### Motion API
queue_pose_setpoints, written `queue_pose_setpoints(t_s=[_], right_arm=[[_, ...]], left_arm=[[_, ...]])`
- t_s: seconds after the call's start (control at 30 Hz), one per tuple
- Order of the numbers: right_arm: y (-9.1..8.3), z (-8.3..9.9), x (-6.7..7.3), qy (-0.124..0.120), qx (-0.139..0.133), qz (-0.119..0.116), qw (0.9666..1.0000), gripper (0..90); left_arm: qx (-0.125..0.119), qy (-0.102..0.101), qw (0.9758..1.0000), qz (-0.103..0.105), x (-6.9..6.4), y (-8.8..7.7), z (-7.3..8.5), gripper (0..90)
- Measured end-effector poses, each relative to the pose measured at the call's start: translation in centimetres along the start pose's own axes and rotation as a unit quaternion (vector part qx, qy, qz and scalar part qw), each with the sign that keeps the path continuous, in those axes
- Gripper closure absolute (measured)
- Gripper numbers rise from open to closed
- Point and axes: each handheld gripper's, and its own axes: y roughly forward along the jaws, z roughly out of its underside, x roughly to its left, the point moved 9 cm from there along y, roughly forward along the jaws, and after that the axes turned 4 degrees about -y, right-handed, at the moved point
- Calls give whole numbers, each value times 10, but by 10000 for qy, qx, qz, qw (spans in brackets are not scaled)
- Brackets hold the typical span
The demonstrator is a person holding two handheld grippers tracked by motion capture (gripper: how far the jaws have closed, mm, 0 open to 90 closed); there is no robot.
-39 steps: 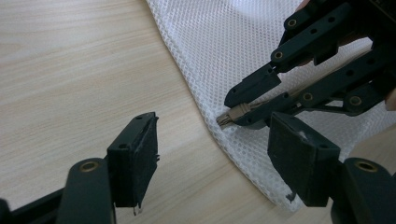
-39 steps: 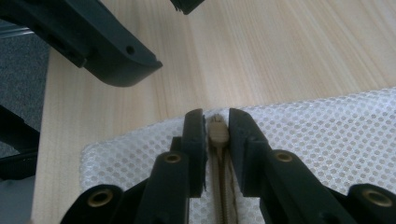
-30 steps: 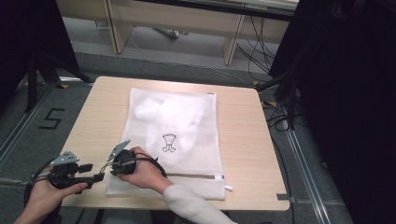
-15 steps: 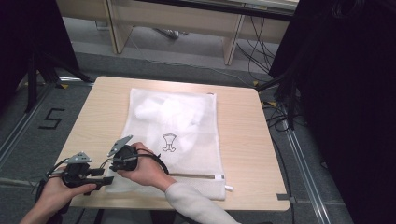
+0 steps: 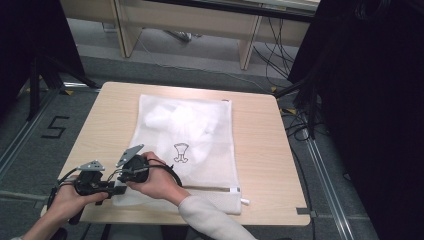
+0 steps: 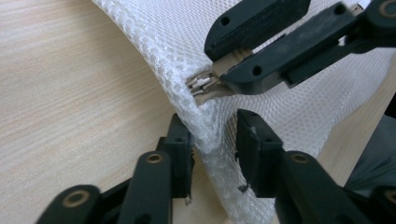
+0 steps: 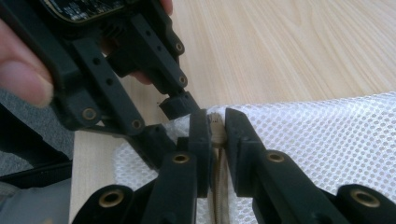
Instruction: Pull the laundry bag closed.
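My left gripper (image 5: 116,189) has just been closing around the near corner of the one white mesh bag (image 5: 192,142), not squeezing yet. My right gripper (image 5: 124,172) pinches the zipper end (image 7: 215,128). The bag's long side runs away from me across the one table (image 5: 260,150).

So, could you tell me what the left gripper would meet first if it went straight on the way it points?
Probably the right gripper, shut on the zipper end just beyond the mesh bag fold between the left gripper jaws; depth is uncertain.
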Motion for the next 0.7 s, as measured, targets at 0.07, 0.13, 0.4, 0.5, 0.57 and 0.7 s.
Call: queue_pose_setpoints(t_s=[0.07, 0.13, 0.4, 0.5, 0.57, 0.7], right_arm=[[-1, 1, -1, -87, -7, 10, 10000, 824], [-1, 1, 0, -59, -4, 1, 10000, 824], [-4, 4, 1, -69, -6, 8, 10000, 824], [-4, 5, 1, -66, -11, 41, 10000, 824], [-4, 6, 1, -123, 3, 63, 9999, 825], [-4, 8, 1, -172, 28, 103, 9998, 825]], left_arm=[[51, 82, 10000, -5, 1, -1, 1, 733], [22, 50, 10000, 18, 0, -1, 1, 761], [33, -152, 9999, 66, -1, -3, 0, 831], [31, -387, 9992, 68, -2, -5, -1, 844], [44, -459, 9989, 96, -3, -6, -2, 852], [49, -588, 9982, 79, -4, -6, -2, 859]])
